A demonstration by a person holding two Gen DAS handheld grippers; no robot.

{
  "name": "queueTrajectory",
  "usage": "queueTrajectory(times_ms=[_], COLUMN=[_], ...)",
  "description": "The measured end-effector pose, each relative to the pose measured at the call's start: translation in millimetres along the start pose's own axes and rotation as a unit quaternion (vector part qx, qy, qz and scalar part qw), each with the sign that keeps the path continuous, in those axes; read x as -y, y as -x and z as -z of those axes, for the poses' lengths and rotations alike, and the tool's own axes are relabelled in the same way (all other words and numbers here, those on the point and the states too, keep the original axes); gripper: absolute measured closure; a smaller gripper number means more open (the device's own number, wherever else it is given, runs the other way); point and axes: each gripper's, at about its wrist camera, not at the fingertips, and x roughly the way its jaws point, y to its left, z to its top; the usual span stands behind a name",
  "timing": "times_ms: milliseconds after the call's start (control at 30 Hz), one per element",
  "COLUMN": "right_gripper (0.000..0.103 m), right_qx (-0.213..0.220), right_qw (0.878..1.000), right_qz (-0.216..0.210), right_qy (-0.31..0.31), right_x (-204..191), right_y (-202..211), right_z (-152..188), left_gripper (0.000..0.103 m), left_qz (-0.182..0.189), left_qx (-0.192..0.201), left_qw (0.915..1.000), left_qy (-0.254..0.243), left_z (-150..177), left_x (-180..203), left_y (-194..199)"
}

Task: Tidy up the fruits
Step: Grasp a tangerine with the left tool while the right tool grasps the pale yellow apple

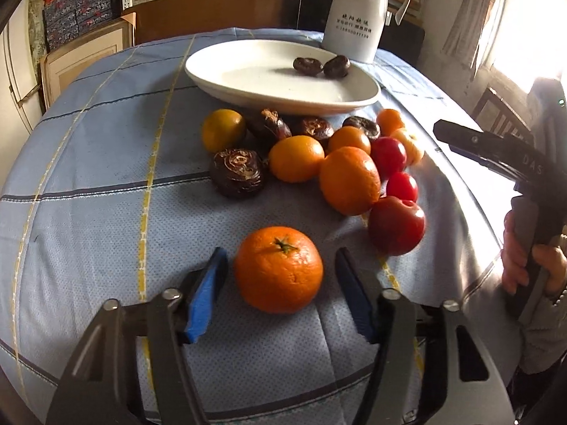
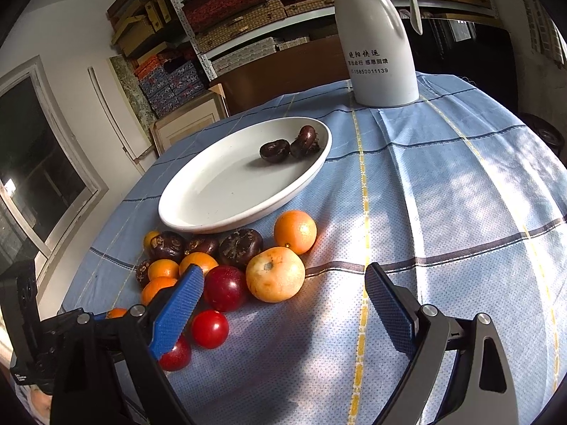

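A white oval plate point(image 1: 248, 86) point(image 2: 198, 209) holds two dark water chestnuts point(image 1: 307, 66) point(image 2: 273, 151). In front of it lies a pile of oranges point(image 1: 349, 180), dark water chestnuts point(image 1: 237, 173) and red fruits point(image 1: 396, 225) point(image 2: 224, 287) on the blue checked tablecloth. A pale orange fruit point(image 2: 275, 273) lies at the pile's right edge. One orange with a green stem point(image 1: 279, 269) lies apart, between the open fingers of my left gripper point(image 1: 280, 260), untouched. My right gripper point(image 2: 285, 279) is open and empty, hovering beside the pile; it also shows in the left wrist view point(image 1: 496, 152).
A white thermos jug point(image 1: 358, 17) point(image 2: 381, 42) stands behind the plate at the table's far edge. Shelves with stacked boxes point(image 2: 226, 7) fill the background. A bright window point(image 1: 531, 35) is to the right.
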Motion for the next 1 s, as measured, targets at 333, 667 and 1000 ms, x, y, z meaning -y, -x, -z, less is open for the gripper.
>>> queueTrajectory(times_ms=[333, 667, 1000], right_gripper=[0.031, 0.061, 0.063], right_qx=[-0.024, -0.052, -0.057], right_qw=[0.999, 0.998, 0.998], right_qz=[0.014, -0.003, -0.028], right_qy=[0.032, 0.03, 0.0], right_x=[-12, -12, -2], right_y=[-10, -23, -29], right_z=[4, 6, 2], left_gripper=[0.052, 0.052, 0.059], left_qz=[0.021, 0.018, 0.021], left_qx=[0.011, 0.009, 0.015], left_qw=[0.9994, 0.9996, 0.9995], left_qy=[0.027, 0.022, 0.017], left_z=[-7, -7, -6], left_x=[-16, -14, -10], left_y=[-2, -4, -1])
